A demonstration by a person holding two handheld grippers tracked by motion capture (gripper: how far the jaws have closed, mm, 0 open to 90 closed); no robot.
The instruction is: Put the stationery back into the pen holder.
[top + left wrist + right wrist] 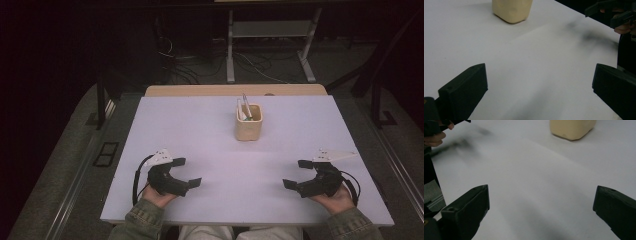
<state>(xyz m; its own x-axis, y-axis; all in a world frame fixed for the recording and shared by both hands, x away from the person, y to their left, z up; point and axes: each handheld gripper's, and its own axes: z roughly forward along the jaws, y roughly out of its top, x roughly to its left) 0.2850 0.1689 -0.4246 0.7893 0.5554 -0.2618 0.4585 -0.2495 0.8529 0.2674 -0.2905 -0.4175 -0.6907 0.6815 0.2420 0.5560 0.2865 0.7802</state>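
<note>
My left gripper (186,172) is near my edge of the white table (210,145), on the left side. Its two black jaws are wide apart and there is nothing between them. It just rests low over the bare table top. In the left gripper view I see the same gripper (539,87) with white table between its jaws.

In the middle, farther from me, stands a small cream cup (248,123). It is upright. Some thin pens (244,107) stick out of the top of it. I cannot tell how many. The cup is well apart from both of my grippers. I see the bottom of the cup (512,10) at the top of the left gripper view, and again (572,128) in the right gripper view.

My right gripper (297,174) is near my edge on the right side. Its jaws are wide apart too, and it holds nothing. In the right gripper view the gripper (541,207) has bare table between its jaws.
</note>
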